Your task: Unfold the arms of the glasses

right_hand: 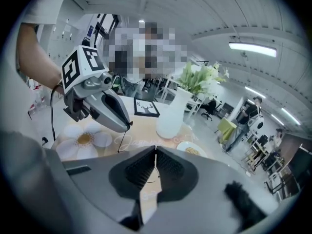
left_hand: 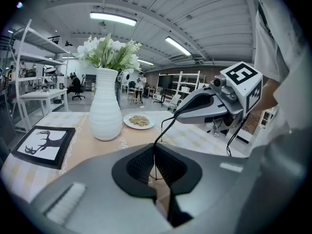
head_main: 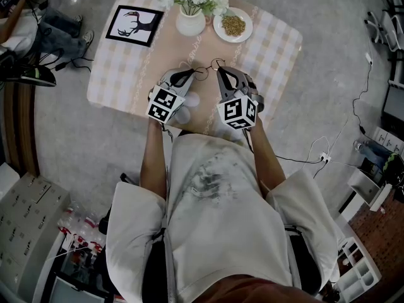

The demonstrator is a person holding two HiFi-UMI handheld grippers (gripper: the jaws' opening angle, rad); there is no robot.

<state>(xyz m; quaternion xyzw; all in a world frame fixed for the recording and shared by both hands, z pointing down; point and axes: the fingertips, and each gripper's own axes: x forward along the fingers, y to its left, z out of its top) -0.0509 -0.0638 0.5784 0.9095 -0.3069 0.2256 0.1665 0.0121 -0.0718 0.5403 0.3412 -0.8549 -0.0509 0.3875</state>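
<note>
1. When the head view is read first, the wire-framed glasses (head_main: 209, 68) are found held up over the table (head_main: 278, 49), on the person's side of the white vase (head_main: 190, 23). They are spanned between the left gripper (head_main: 189, 75) and the right gripper (head_main: 220, 73). Their long axis is laid from one claw to the other, so neither hand is the nearer.
2. In the left gripper view, the left gripper's jaws are seen clenched on a thin wire of the glasses (left_hand: 155, 156), nearer than the vase (left_hand: 106, 106) and to its right. A dark arm (left_hand: 165, 129) is led up from there to the right gripper's tip.
3. In the right gripper view, its jaws are likewise seen clamped on thin wire, with a round rim (right_hand: 152, 175) showing between them, short of the vase. It is judged that the coming swing must be made away from the left gripper, by which wire is grasped just to the left.
</note>
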